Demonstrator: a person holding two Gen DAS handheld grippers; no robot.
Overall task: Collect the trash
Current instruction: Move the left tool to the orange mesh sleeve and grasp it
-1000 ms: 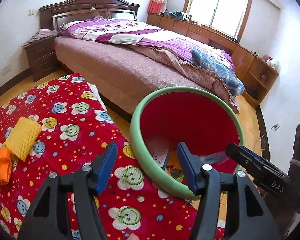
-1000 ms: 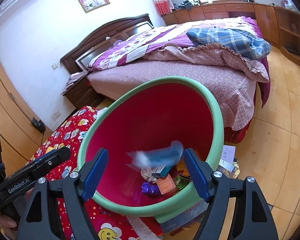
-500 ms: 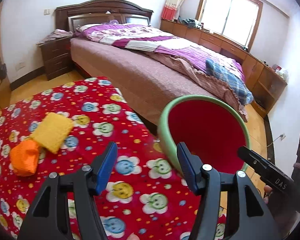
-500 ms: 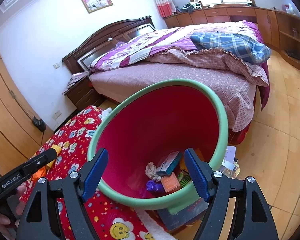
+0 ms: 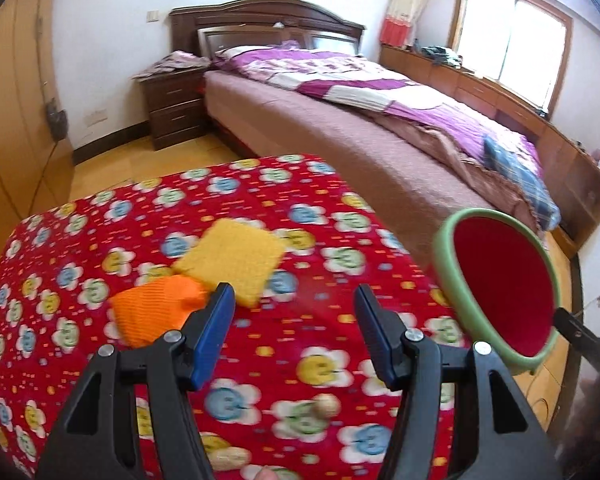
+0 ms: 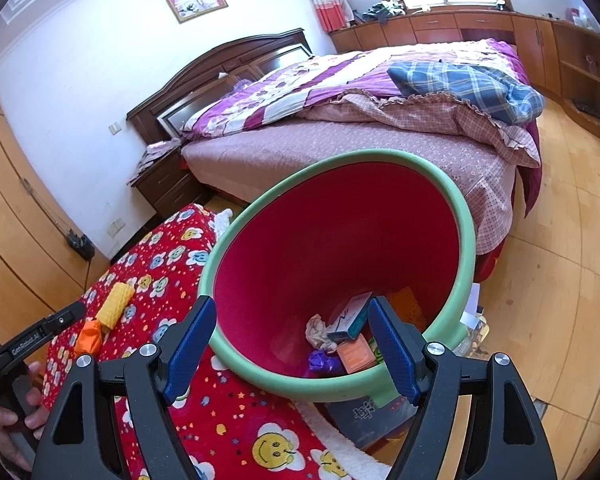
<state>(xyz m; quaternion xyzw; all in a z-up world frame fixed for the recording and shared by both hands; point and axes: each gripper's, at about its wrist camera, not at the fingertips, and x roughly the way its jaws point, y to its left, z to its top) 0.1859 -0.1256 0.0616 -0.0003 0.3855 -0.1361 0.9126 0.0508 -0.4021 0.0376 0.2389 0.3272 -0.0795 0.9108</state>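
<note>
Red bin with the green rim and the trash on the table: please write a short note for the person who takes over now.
Left gripper: open, empty, above the red flower-print tablecloth.
Right gripper: open, empty, over the red bin with green rim.
Done: small box, crumpled paper and wrappers lie in the bin.
Left: yellow foam net sleeve, orange foam net sleeve and peanut shells on the cloth.

Trash bin [image 5: 500, 288] blurred, small tabletop bits [image 5: 327, 405] indistinct.
</note>
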